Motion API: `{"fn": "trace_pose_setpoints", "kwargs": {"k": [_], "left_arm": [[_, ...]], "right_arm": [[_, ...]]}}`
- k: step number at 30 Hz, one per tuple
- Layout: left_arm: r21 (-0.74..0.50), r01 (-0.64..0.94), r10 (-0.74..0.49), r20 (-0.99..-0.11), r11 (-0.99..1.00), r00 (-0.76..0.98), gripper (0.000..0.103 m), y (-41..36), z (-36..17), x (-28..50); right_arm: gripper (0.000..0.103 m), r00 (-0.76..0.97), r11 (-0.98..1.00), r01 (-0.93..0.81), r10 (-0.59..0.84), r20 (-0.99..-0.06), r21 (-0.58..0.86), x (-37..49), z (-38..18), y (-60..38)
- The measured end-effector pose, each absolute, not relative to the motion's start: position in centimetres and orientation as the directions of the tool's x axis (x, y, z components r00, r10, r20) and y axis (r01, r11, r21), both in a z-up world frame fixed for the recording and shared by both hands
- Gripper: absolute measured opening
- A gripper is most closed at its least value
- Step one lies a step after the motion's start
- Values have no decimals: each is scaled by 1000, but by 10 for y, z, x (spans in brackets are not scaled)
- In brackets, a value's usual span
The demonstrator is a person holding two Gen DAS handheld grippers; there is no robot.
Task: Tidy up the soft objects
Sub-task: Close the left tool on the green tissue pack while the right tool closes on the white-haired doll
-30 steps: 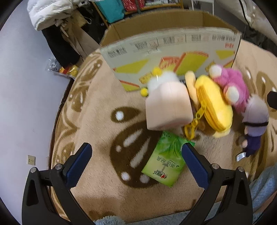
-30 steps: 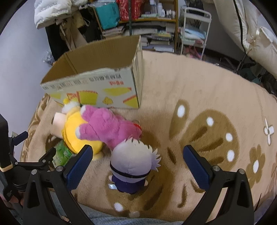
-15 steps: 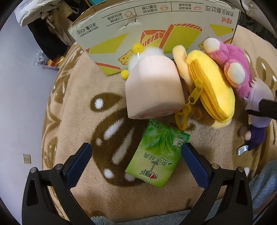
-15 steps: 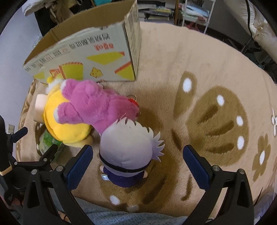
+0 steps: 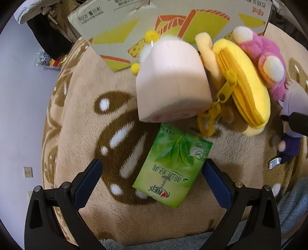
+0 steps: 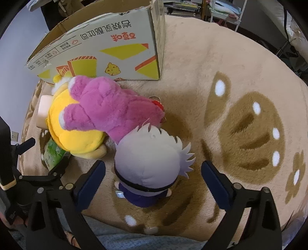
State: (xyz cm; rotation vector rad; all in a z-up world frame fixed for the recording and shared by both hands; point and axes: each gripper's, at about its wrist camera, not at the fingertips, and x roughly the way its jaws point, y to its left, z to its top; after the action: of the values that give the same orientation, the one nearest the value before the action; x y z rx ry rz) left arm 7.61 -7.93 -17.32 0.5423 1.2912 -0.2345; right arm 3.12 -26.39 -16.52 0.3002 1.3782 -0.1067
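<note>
A green tissue pack (image 5: 173, 169) lies flat on the beige rug, between the open fingers of my left gripper (image 5: 152, 177), which is low over it and empty. Beyond it lie a pink cake-roll plush (image 5: 171, 84), a yellow zip pouch plush (image 5: 244, 84) and a pink bear plush (image 5: 267, 59). My right gripper (image 6: 153, 177) is open and straddles a grey-haired doll (image 6: 150, 161) in purple clothes. The pink bear (image 6: 111, 107) and yellow plush (image 6: 75, 132) lie just beyond it. The tissue pack (image 6: 53, 153) peeks out at the left.
An open cardboard box (image 6: 107, 50) stands on the rug right behind the plush pile; it also shows in the left wrist view (image 5: 173, 21). Shelves, books and a rack (image 6: 221, 11) line the far side. The rug (image 6: 240, 77) stretches right. Grey cloth (image 6: 146, 242) lies at the near edge.
Both grippers have moved forward and down. The left now straddles the tissue pack; the right now straddles the grey-haired doll. Both stay open.
</note>
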Motion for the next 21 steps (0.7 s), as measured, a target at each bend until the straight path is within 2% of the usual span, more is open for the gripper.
{"fn": "trace_pose_setpoints", "kwargs": {"k": [3,6,7,9,12,13,21], "left_arm": [[233,462,123,-959,855,257,90,-79,-176,77],[213,469,116,-967,857,227,74,-78,-181,77],[202,470,107,-970,859,220,72,-79,-181,77],[186,477,91,-973,859,214,61,-80,-180,76],[182,482,84,-972,857,218,60,-83,-178,72],[183,482,83,-972,857,220,60,-83,-178,71],[199,451,62,-952,870,300,59,-79,-154,58]], "right_arm": [[103,184,957,249,103,-978,148,31,-171,-262],[90,172,960,237,106,-979,146,33,-175,-260],[86,167,963,230,106,-980,143,35,-176,-259],[84,162,966,221,103,-982,137,37,-177,-255],[78,164,968,212,102,-981,136,40,-179,-252],[72,165,968,210,104,-981,138,40,-180,-252],[69,243,974,195,63,-968,112,37,-161,-236]]}}
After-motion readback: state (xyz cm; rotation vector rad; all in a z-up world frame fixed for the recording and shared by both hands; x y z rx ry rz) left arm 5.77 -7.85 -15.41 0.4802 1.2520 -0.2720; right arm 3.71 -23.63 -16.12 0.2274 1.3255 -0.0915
